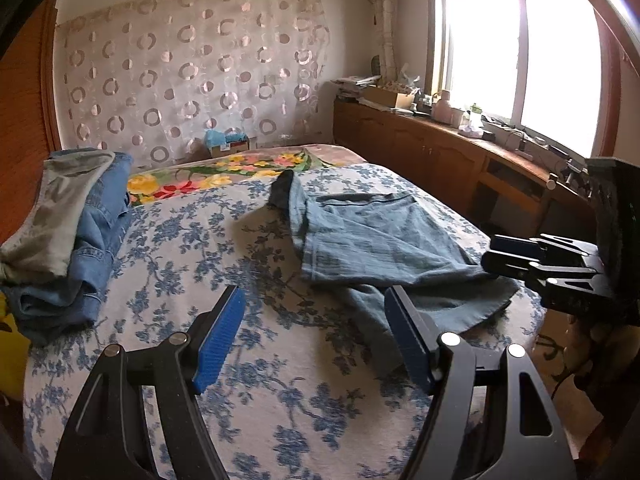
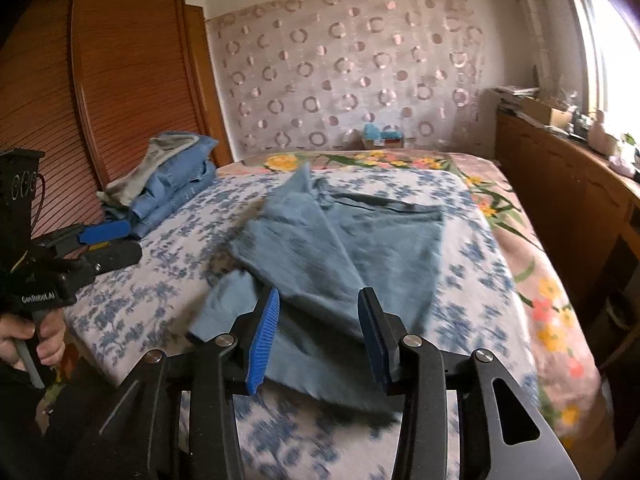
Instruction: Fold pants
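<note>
Light blue pants (image 1: 384, 240) lie partly folded on the bed with the blue floral cover (image 1: 200, 240), legs trailing toward the near edge. They also show in the right wrist view (image 2: 320, 256). My left gripper (image 1: 316, 300) is open and empty above the cover, just left of the pant leg. My right gripper (image 2: 320, 300) is open, hovering over the near leg end of the pants; it also shows in the left wrist view (image 1: 520, 258) at the pants' right edge. The left gripper shows at the left of the right wrist view (image 2: 108, 240).
A pile of folded denim and grey clothes (image 1: 68, 232) sits at the bed's far left, by a wooden wardrobe (image 2: 120, 80). A long wooden cabinet (image 1: 440, 152) with clutter runs along the window side. A small box (image 1: 226, 142) stands at the bed's head.
</note>
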{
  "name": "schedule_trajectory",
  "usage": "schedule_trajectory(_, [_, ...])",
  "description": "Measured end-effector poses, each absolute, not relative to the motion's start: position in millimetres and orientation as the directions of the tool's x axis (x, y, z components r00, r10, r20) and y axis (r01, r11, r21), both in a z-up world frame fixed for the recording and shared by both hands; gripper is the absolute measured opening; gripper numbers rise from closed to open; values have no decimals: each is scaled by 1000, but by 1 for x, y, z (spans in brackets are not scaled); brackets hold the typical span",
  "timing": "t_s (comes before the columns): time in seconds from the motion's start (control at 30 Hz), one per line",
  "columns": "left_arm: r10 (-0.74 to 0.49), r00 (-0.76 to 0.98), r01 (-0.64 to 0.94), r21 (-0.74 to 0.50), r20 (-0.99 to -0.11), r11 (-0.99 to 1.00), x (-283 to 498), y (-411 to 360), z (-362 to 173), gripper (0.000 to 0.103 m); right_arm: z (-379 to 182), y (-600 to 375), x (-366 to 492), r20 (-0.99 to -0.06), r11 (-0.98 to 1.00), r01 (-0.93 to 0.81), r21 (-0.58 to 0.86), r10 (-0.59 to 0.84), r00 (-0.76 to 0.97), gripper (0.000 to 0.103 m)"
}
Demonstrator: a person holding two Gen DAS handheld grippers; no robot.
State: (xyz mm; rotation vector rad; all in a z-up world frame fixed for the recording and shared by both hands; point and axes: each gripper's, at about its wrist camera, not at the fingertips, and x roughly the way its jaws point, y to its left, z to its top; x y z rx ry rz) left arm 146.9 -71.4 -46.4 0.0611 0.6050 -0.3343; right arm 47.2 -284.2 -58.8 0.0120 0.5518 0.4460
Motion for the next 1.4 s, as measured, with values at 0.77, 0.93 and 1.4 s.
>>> schedule_trajectory(0.77, [-260,777,289,-41,-573,956,195,-16,-49,73,-83,-169,184,-697,775,-628,71,489,524,33])
schedule_trajectory(0.93, [-263,775,282,-57,-575,958,200,-10,-52,73,-95,-154,200,-732,775,-632,32,448,513,32])
schedule_trajectory(1.4, [-270,761,292,-60,-590,955,202,-16,-56,73,-87,-163,196,-695,788,-614,42,465,549,7])
